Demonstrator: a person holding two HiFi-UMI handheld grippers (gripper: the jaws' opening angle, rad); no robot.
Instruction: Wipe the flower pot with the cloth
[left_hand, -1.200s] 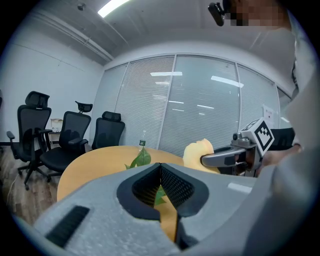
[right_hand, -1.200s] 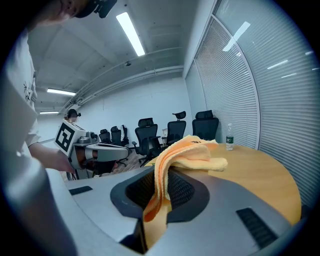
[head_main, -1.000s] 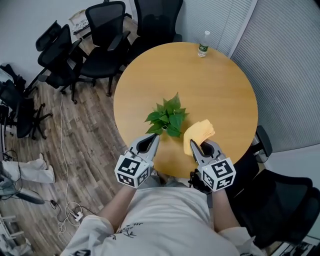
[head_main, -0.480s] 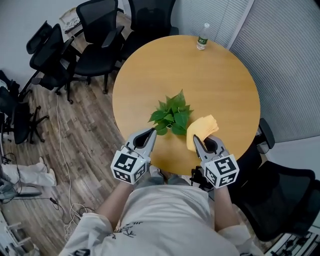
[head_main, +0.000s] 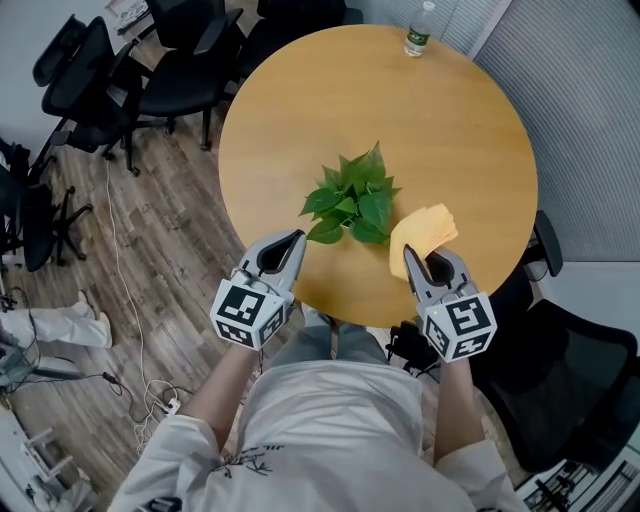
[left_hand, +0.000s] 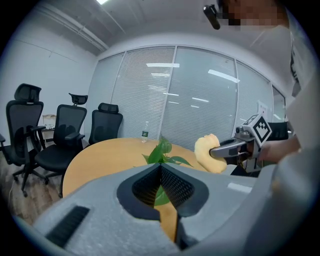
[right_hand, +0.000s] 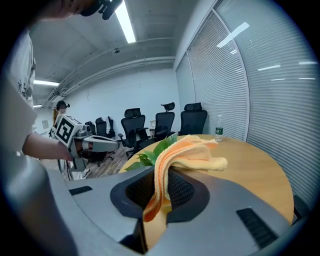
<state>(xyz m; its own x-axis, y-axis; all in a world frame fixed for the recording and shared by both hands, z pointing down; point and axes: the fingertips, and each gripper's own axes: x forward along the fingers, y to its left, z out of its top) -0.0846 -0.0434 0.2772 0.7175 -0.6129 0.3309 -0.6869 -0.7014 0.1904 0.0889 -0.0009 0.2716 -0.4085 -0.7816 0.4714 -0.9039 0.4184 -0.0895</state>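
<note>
My left gripper (head_main: 297, 238) has its jaws pressed together with nothing between them; in its own view the two dark pads meet in a thin line and only green leaves show beyond the tips. My right gripper (head_main: 409, 253) is clamped on the yellow cloth (head_main: 426, 230). In the right gripper view the cloth runs down between the pads and its bunched, folded bulk flops forward over the tips. Looking down from the head camera, both grippers sit at the near edge of the round wooden table (head_main: 440, 120), the left at the near-left rim and the right at the near-right rim, each pointing inward and slightly down. The plant (head_main: 357, 195) stands on the table just beyond them, roughly between the two. The flower pot itself is covered by the leaves from above, so I cannot see its body. The left tips are near the lowest leaf but apart from it. The cloth lies just beside the leaves on the plant's right side, and I cannot tell whether it brushes them. A clear bottle (head_main: 419, 31) with a green label stands upright at the far edge of the table, well apart from the plant. Black office chairs (head_main: 175, 70) crowd the wood-plank floor at the far left.
</note>
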